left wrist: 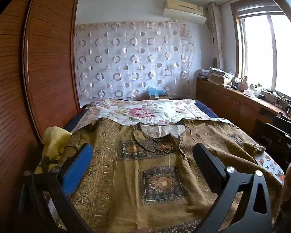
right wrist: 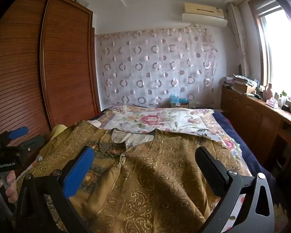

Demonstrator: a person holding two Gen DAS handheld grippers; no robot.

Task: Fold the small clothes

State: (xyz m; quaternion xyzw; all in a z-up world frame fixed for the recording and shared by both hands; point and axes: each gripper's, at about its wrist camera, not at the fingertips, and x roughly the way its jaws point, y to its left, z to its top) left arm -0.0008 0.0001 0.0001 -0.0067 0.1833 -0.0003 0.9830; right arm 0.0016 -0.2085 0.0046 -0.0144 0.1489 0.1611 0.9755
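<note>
A brown-gold patterned top (left wrist: 161,182) lies spread flat on the bed, front up, its collar (left wrist: 161,136) toward the far end. My left gripper (left wrist: 143,147) hovers open over the top's left half, with nothing between its blue and black pads. My right gripper (right wrist: 145,151) stands open over the top's (right wrist: 164,174) right half, also with nothing between its pads. The right wrist view catches the left gripper (right wrist: 27,136) at the left edge, with a hand (right wrist: 7,182) on its handle. In the left wrist view the right gripper (left wrist: 287,130) shows at the right edge.
A floral sheet (left wrist: 137,112) covers the bed beyond the top. A yellow cloth (left wrist: 54,141) lies at the bed's left edge beside a wooden wardrobe (left wrist: 48,68). A cluttered wooden cabinet (left wrist: 232,101) runs under the window on the right. A blue bag (left wrist: 155,92) sits at the headboard.
</note>
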